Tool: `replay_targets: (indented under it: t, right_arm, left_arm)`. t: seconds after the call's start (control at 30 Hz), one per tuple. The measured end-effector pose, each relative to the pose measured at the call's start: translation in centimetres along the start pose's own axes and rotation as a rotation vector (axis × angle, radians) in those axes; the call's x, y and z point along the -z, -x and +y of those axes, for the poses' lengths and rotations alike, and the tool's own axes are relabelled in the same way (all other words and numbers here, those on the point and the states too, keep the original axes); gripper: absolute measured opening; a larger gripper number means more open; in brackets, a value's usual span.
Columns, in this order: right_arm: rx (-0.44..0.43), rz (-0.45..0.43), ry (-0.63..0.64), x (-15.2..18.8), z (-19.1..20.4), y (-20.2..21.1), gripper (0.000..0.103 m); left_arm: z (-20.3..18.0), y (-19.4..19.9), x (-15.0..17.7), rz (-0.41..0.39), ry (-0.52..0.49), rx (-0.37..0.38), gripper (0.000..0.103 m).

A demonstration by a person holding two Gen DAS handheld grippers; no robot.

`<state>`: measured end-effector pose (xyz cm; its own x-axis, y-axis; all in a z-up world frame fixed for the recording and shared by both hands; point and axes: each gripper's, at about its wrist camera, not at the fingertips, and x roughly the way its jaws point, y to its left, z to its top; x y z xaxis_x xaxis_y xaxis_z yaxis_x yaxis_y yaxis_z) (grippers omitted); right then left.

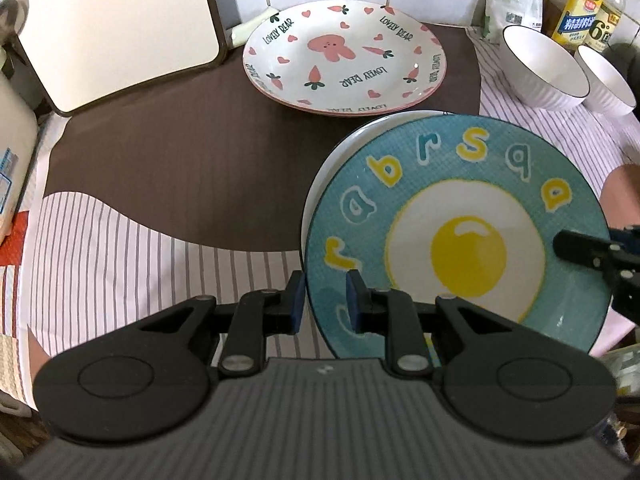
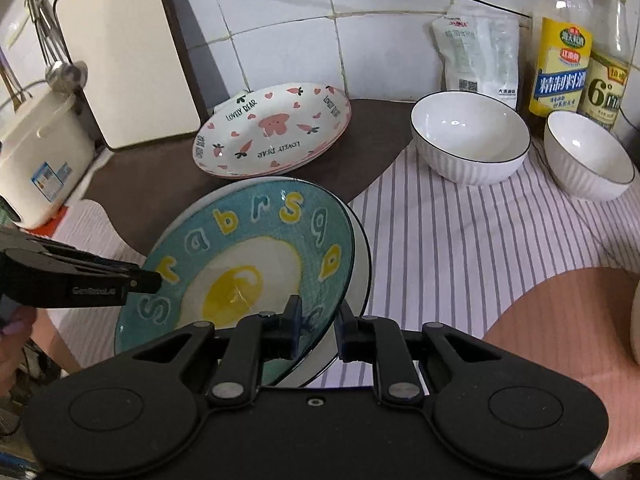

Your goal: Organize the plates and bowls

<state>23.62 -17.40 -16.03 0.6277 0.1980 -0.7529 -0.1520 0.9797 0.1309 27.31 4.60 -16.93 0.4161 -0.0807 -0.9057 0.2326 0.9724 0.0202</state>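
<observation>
Teal egg plate fills lower right of left wrist frame, lower centre-left of right wrist frame, tilted, raised off striped cloth, held across its width from two sides. Left gripper clamped on near left rim, pads either side of rim edge; right gripper clamped on opposite rim at lower centre of its own frame. Each gripper visible in other view: right one as black finger at right edge, left one as black finger at left edge. White plate directly behind teal one, rim showing along its right edge; whether caught in same grip cannot tell.

Pink bear plates, stacked pair by look, upper centre of left frame, straight ahead of held plate and just beyond its far rim, on brown mat. Likely stacking target, judged only.

Teal plate: blue-green weave, yellow and white letters round rim, fried egg in centre, glossy.

Two white ribbed bowls upper right, well apart from grippers, side by side, untouched
</observation>
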Motion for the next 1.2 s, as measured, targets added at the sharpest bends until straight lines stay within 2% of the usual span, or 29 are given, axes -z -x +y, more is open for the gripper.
replay_targets:
  t: [0.17, 0.27, 0.53, 0.7, 0.93, 1.03, 1.1, 1.17, 1.2]
  right_arm:
    - [0.049, -0.010, 0.100, 0.3, 1.2, -0.1, 0.029]
    - [0.108, 0.005, 0.166, 0.9, 2.0, -0.8, 0.035]
    - [0.185, -0.046, 0.249, 2.3, 2.6, -1.7, 0.036]
    - [0.181, -0.079, 0.267, 1.9, 2.1, -0.7, 0.035]
    - [0.008, -0.177, 0.152, -2.4, 0.1, 4.1, 0.037]
    - [-0.096, -0.179, 0.187, -4.4, 0.1, 5.3, 0.054]
    - [-0.143, -0.204, 0.198, -5.5, 0.4, 5.9, 0.057]
    - [-0.197, -0.202, 0.186, -6.6, 0.4, 5.9, 0.066]
    - [-0.206, -0.212, 0.186, -7.0, 0.5, 5.9, 0.066]
  left_arm:
    - [-0.3, 0.0, 0.3, -0.019, -0.018, -0.018, 0.020]
    - [-0.2, 0.0, 0.5, -0.025, 0.002, -0.017, 0.020]
    - [0.7, -0.1, 0.9, -0.029, 0.075, 0.029, 0.020]
    - [1.7, 0.7, 0.9, -0.037, 0.099, 0.080, 0.020]
    - [3.3, 4.7, -0.8, -0.129, 0.101, 0.132, 0.020]
    - [3.8, 6.6, -1.8, -0.178, 0.082, 0.135, 0.024]
    - [4.1, 7.7, -2.7, -0.210, 0.073, 0.134, 0.026]
    - [4.5, 8.5, -3.5, -0.238, 0.073, 0.133, 0.033]
    - [4.8, 8.7, -3.9, -0.250, 0.073, 0.133, 0.034]
